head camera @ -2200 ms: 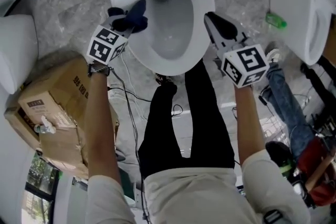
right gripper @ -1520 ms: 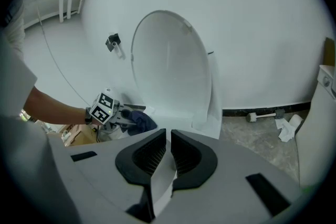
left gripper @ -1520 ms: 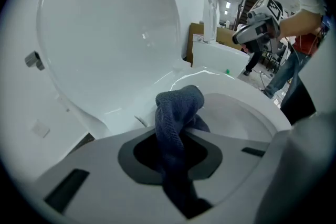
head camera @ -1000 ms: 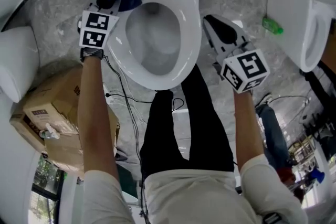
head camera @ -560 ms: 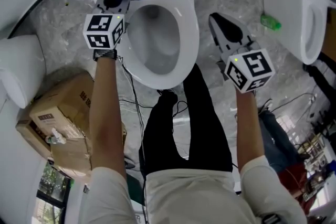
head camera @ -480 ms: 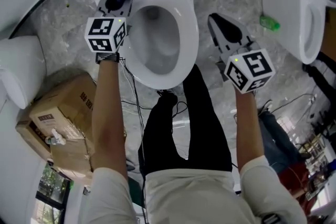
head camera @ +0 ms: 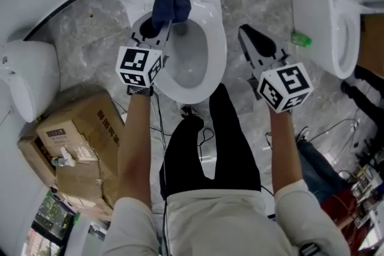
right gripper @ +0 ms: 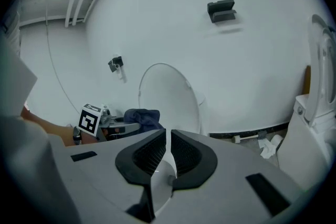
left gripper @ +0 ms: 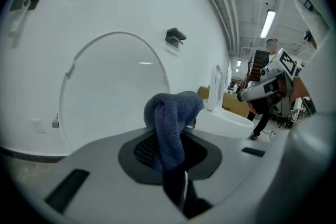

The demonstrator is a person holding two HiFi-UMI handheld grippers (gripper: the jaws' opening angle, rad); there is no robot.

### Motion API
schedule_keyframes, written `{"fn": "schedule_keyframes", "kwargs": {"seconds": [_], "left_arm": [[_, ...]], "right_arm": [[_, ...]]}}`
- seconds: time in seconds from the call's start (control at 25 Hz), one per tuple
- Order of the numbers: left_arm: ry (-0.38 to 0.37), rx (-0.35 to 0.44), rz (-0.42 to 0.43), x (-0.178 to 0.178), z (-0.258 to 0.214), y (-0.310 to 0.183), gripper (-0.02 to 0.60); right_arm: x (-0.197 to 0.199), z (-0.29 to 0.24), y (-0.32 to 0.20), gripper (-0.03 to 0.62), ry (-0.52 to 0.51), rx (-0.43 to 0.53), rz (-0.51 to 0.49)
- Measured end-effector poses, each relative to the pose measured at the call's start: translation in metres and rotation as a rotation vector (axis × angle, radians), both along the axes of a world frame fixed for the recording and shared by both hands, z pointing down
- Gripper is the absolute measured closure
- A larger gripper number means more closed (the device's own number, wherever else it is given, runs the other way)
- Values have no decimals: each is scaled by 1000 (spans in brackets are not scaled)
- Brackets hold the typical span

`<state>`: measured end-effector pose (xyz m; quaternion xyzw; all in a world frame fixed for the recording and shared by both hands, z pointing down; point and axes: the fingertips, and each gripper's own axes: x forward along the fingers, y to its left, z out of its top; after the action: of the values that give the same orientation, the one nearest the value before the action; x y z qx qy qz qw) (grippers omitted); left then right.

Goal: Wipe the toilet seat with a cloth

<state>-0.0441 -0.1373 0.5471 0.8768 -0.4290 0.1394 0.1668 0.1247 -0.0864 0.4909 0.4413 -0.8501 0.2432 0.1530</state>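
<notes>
Grip confirmed at left gripper [left gripper: 169,157]: its jaws are clamped on a dark blue cloth [left gripper: 170,113], which is bunched and stands out past the tips. Directly ahead of that gripper and behind the cloth stands the raised lid [left gripper: 113,92]. In the head view the toilet seat [head camera: 217,51] lies below and just right of the left gripper [head camera: 159,32], and the cloth [head camera: 169,4] sits above the seat's rear left part. Contact between cloth and seat cannot be established.

Right gripper [right gripper: 168,145]: jaws drawn to a narrow slit, nothing between the pads. It is held off the seat's right side [head camera: 245,33], with the bowl to its left. A second toilet [head camera: 324,15] stands further right of it. A cardboard box [head camera: 78,141] sits on the floor behind and left of the left gripper.
</notes>
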Motion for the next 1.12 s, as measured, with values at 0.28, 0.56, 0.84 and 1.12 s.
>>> {"fn": "schedule_keyframes", "kwargs": {"seconds": [0.28, 0.56, 0.84, 1.12], "left_arm": [[12, 85, -25, -6, -77, 8, 530], [16, 127, -62, -23, -156, 33, 531], [-10, 185, -88, -35, -224, 64, 531], [-36, 262, -102, -47, -294, 77, 531]], "right_arm": [[3, -63, 2, 545, 54, 92, -7], [-1, -135, 10, 546, 67, 164, -8], [-15, -194, 21, 546, 86, 227, -31], [-19, -261, 27, 549, 137, 326, -26]]}}
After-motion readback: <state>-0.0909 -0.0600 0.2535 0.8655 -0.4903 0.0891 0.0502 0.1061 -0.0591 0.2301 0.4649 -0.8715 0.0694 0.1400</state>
